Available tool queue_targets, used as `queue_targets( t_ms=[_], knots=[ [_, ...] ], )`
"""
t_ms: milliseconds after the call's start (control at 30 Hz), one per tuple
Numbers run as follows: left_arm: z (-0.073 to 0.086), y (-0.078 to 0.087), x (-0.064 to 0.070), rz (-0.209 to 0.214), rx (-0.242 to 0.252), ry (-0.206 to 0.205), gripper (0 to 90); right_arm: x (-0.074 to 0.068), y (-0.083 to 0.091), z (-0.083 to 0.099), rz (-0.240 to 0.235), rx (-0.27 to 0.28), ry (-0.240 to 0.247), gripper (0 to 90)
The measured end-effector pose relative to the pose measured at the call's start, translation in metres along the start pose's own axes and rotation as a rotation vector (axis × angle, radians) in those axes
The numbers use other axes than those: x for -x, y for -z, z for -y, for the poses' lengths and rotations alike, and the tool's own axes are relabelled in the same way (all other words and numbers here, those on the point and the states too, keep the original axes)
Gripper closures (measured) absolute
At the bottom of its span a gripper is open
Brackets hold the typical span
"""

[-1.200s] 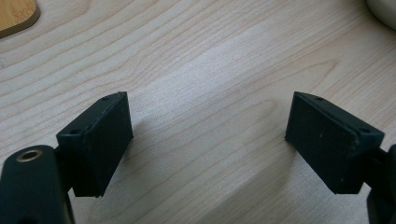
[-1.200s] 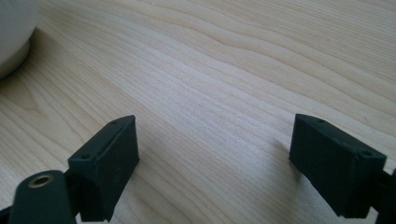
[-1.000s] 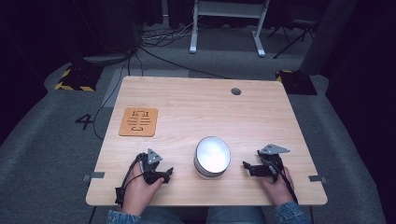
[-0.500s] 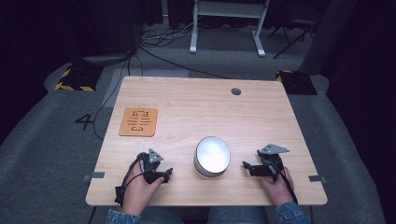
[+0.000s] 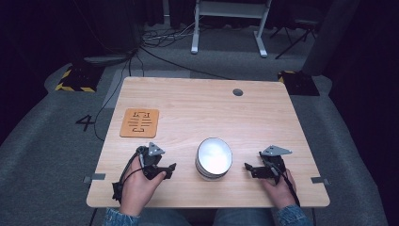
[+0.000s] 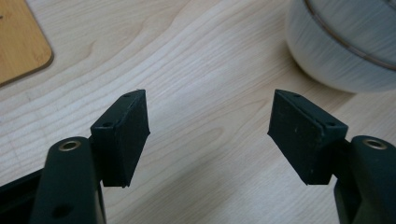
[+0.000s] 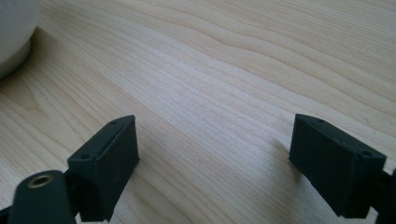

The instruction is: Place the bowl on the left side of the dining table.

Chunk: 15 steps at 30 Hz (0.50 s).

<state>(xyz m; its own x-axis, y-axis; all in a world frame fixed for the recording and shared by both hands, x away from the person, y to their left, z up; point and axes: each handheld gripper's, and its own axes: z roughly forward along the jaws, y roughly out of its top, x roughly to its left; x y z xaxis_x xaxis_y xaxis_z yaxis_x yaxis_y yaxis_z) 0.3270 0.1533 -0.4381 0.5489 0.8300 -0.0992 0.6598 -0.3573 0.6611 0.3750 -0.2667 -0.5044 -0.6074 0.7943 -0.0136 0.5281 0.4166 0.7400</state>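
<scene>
Resting on the pale wooden worktop [image 5: 202, 108], the 2 tongs sit near its front edge, each held in 1 of the person's hands. The left tongs [image 5: 164, 170] lie to the left of a round white bowl [image 5: 214, 158], and the right tongs [image 5: 251, 169] lie to its right, so the bowl stands between them, close to both but touching neither.

From the left gripper view, the left tongs [image 6: 208, 123] stand wide open with nothing but bare wood between the jaws; the bowl [image 6: 345, 42] shows at the upper right, just beyond the right-hand jaw, and a corner of an orange mat [image 6: 18, 39] shows at the upper left. From the right gripper view, the right tongs [image 7: 215, 149] are likewise spread wide and hold nothing, with the bowl's white side [image 7: 14, 32] at the upper left corner.

From the high view, the orange mat [image 5: 139, 123] lies flat on the left part of the worktop, well apart from the bowl. A small dark round hole [image 5: 237, 92] sits near the far edge.
</scene>
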Motion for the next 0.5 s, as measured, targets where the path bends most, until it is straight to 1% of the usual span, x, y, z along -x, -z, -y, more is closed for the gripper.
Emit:
queue_targets(
  t_ms=[167,200,233,300,333,467,500],
  knots=[
    [-0.01,0.009,0.003,0.015,0.024,-0.024,29.2,0.0,0.0,0.0,0.003,-0.002,0.002,15.9],
    [-0.012,0.01,0.003,0.012,0.022,-0.029,29.3,0.0,0.0,0.0,0.004,-0.003,0.002,15.9],
    [-0.013,0.01,0.004,0.023,0.021,-0.03,29.3,0.0,0.0,0.0,0.004,-0.003,0.002,15.9],
    [-0.017,0.011,0.004,0.022,0.022,-0.044,29.5,0.0,0.0,0.0,0.004,-0.003,0.002,15.8],
    [-0.019,0.011,0.005,0.032,0.02,-0.039,29.9,0.0,0.0,0.0,0.004,-0.003,0.001,15.9],
    [-0.03,0.013,0.011,0.032,0.017,-0.079,31.2,0.0,0.0,0.0,0.004,-0.003,0.002,15.8],
    [-0.033,0.014,0.013,0.044,0.023,-0.072,31.3,0.0,0.0,0.0,0.005,-0.003,0.001,15.8]
  ],
)
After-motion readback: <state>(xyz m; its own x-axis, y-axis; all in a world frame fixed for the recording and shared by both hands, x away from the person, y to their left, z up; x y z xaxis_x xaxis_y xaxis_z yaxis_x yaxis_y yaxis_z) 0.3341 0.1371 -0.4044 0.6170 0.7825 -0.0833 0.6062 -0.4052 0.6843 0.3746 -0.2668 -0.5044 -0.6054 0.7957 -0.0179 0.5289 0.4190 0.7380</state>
